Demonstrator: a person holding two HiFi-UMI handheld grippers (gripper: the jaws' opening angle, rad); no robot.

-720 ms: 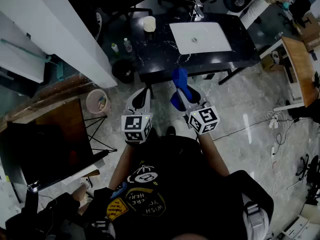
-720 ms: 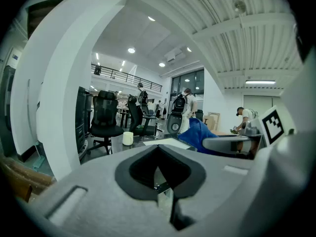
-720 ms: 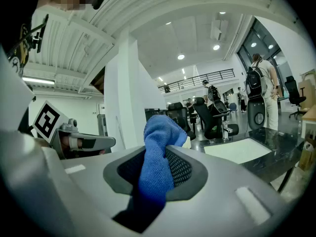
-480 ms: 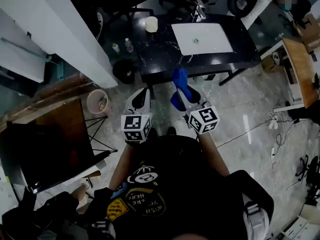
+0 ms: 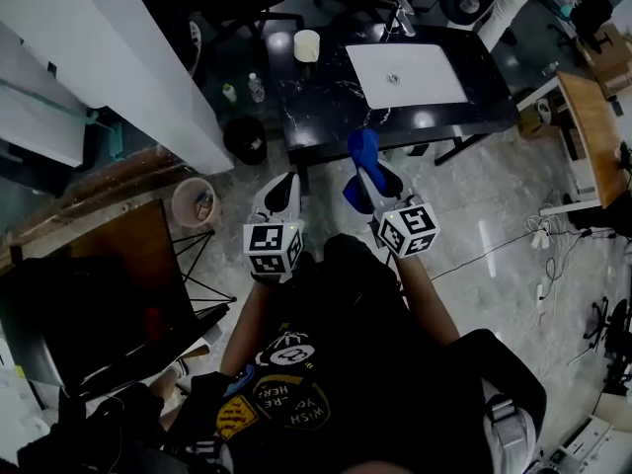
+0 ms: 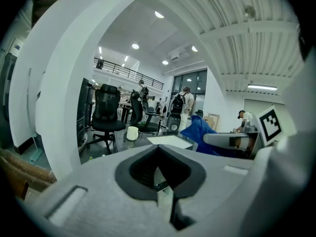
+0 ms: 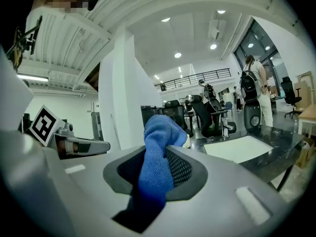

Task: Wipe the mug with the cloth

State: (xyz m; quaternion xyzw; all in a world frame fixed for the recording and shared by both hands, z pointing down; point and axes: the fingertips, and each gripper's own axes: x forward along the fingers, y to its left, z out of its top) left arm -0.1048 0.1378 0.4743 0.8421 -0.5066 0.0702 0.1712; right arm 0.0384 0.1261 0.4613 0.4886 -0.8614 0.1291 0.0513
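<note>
Office w/ marble floor [image 5: 494, 205], black desk [image 5: 326, 117], white mat [image 5: 405, 74], mug [image 5: 307, 45] atop

Head view: on the person's head, looking steeply down, high above the dark surface [image 5: 316, 102] ahead.
Left gripper view: close behind its own jaws, roughly level, facing that surface.
Right gripper view: alongside, same heading.
Shared: surface and white mat [image 5: 406, 75] in all three; mug [image 5: 307, 45] in head and left.
</note>
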